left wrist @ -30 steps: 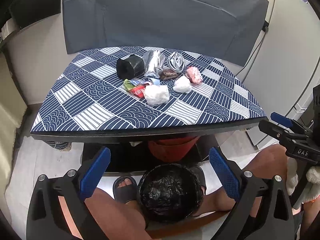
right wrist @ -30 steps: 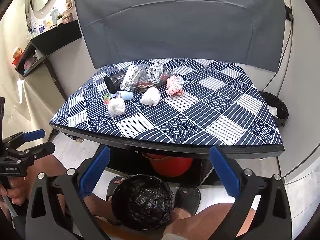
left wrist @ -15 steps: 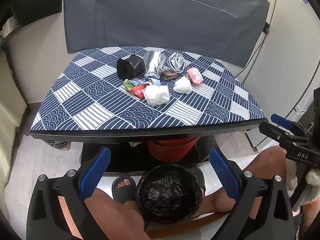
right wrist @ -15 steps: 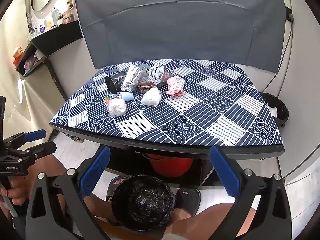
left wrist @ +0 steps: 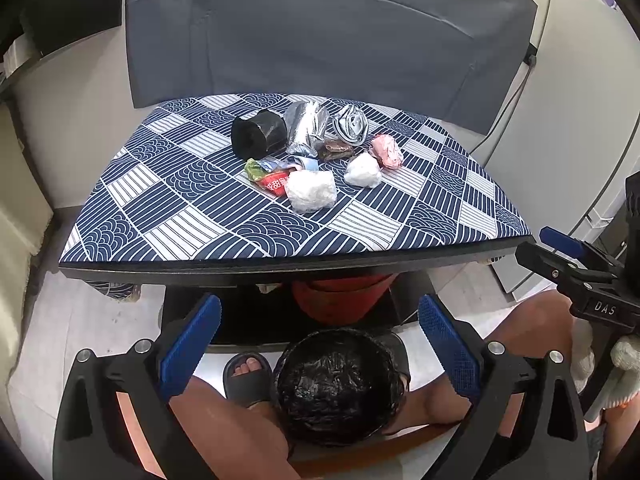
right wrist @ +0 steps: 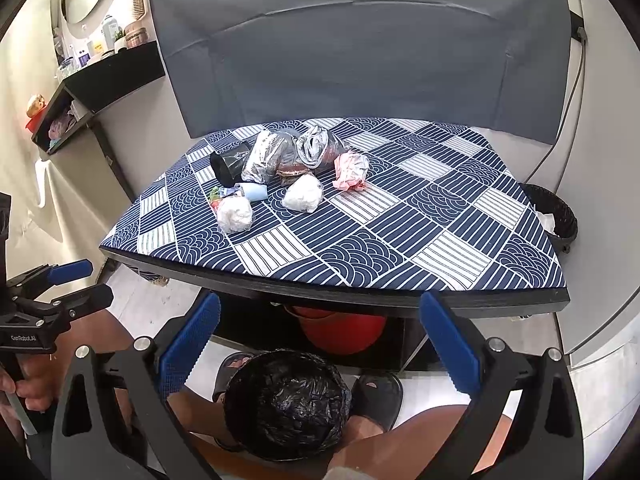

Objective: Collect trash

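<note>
Both tongs, left (left wrist: 318, 344) and right (right wrist: 316, 344), gape empty above the bin (left wrist: 338, 386). Trash (left wrist: 312, 190) clusters mid-desk (left wrist: 168, 208); better reach for the nearest white wad first, pinching it firmly.

The red bucket (left wrist: 340, 300) under the table (left wrist: 160, 216) is mostly hidden by the table's front edge; only its lower wall shows. The brown wrapper (left wrist: 338, 150) near the table's back edge is partly covered by the foil bags, and its print is too small to read. The red packet (left wrist: 274, 184) is overlapped by a white wad (left wrist: 310, 190); its lettering cannot be read. The bin (right wrist: 554, 216) beyond the table's right edge is partly cut off by that edge. Shelf items (right wrist: 108, 36) are too small to identify.
</note>
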Motion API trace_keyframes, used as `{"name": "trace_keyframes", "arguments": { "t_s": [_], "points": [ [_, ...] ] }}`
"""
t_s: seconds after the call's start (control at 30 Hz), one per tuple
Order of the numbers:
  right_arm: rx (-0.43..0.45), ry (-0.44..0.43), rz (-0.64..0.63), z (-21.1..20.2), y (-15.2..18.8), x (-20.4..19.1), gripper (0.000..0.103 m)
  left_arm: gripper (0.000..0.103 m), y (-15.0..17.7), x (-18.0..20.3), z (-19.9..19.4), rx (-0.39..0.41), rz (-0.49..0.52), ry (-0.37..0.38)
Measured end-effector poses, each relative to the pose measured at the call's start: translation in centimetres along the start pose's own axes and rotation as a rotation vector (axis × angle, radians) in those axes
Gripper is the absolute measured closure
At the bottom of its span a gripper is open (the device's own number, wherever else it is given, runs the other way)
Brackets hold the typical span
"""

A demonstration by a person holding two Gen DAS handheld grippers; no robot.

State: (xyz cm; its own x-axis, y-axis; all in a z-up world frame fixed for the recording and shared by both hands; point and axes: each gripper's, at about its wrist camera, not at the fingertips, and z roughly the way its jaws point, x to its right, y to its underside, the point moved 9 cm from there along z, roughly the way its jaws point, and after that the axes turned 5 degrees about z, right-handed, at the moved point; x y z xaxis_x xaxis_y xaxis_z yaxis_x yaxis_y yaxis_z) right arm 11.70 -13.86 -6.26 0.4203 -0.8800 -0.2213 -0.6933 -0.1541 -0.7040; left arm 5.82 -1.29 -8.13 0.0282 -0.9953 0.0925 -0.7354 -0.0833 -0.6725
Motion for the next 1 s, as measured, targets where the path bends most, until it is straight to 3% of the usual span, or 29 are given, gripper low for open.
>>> {"name": "trace_keyframes", "arguments": {
  "t_s": [0.67, 1.0],
  "points": [
    [-0.005, -0.005, 0.008, -0.1, 0.2, 0.2, 0.004, 0.007, -0.2, 0.1, 0.2, -0.007, 0.003, 0.006],
    [-0.014, 0.008, 0.023, 0.9, -1.4, 2.0, 0.004, 0.007, -2.1, 0.5, 2.2, -0.018, 0.018, 0.023]
  ]
}}
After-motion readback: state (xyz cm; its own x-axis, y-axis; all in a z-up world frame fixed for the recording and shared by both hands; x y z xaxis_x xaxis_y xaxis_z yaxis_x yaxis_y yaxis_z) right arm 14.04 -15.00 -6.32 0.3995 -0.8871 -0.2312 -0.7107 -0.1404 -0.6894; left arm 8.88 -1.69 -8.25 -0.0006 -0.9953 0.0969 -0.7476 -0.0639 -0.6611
